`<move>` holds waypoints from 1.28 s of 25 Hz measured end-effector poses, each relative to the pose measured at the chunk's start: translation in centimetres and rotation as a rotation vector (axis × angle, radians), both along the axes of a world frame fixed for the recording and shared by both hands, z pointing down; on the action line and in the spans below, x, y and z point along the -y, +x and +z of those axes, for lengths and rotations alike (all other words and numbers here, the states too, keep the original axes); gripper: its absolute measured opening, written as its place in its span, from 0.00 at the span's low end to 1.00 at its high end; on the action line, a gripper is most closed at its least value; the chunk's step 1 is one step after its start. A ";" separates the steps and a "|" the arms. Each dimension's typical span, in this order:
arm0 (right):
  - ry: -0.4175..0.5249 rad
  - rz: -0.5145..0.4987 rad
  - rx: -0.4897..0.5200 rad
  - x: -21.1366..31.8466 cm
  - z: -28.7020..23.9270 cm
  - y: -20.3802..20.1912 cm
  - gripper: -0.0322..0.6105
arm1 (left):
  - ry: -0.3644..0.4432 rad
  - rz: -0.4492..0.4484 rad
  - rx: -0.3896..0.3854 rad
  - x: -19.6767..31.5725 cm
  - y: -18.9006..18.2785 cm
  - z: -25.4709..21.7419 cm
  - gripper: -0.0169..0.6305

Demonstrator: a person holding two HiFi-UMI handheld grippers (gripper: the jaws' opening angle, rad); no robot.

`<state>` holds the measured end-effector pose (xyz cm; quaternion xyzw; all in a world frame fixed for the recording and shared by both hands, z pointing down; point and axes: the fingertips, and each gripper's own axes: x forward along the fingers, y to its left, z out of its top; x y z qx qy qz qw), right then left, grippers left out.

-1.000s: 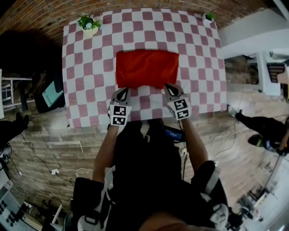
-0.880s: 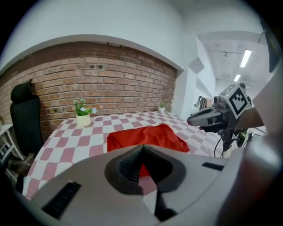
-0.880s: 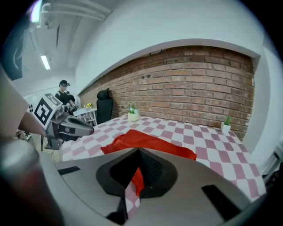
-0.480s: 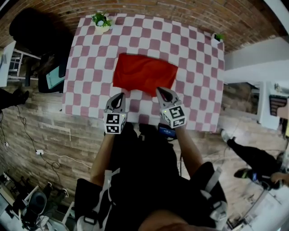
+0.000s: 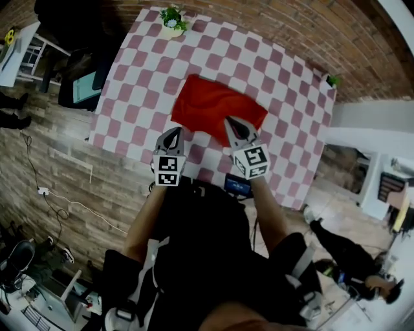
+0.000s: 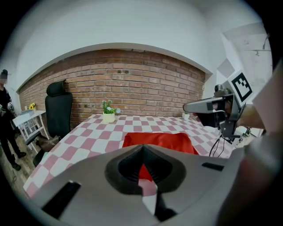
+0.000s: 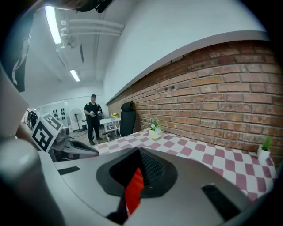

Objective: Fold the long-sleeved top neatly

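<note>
The red long-sleeved top (image 5: 217,103) lies folded into a flat rectangle on the red-and-white checked table (image 5: 142,84). My left gripper (image 5: 173,134) hangs shut just short of the top's near left corner and holds nothing. In the left gripper view (image 6: 142,152) the top (image 6: 159,141) lies ahead on the table. My right gripper (image 5: 231,124) is shut too, and its tip sits over the top's near edge. In the right gripper view (image 7: 138,154) only a red sliver of the top (image 7: 134,192) shows through the slit between the jaws. I see no cloth lifted.
A potted plant (image 5: 172,19) stands at the table's far left corner, a smaller one (image 5: 332,81) at the far right corner. A black chair (image 6: 57,110) stands left of the table, before a brick wall. A person (image 7: 93,118) stands far off by a white table.
Both grippers have risen and drawn slightly back from the top's near edge, the right one more. The head view has swung, so the table looks turned. The top lies as before.
</note>
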<state>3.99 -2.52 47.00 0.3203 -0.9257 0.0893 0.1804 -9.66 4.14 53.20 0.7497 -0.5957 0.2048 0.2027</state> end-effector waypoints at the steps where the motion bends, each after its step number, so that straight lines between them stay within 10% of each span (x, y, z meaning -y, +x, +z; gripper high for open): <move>1: 0.000 -0.015 -0.012 0.4 0.0 -0.6 0.06 | -0.007 -0.010 -0.012 0.2 -0.2 0.4 0.04; 15: -0.086 -0.266 -0.237 7.9 4.8 -9.4 0.07 | -0.157 -0.013 -0.041 4.1 -2.5 7.4 0.04; 21: -0.165 -0.422 -0.413 10.5 9.0 -11.6 0.25 | -0.236 -0.004 -0.082 4.9 -1.8 10.2 0.31; 32: -0.367 -0.709 -0.666 15.4 17.5 -12.2 0.28 | -0.378 -0.003 -0.081 5.6 -0.9 14.5 0.34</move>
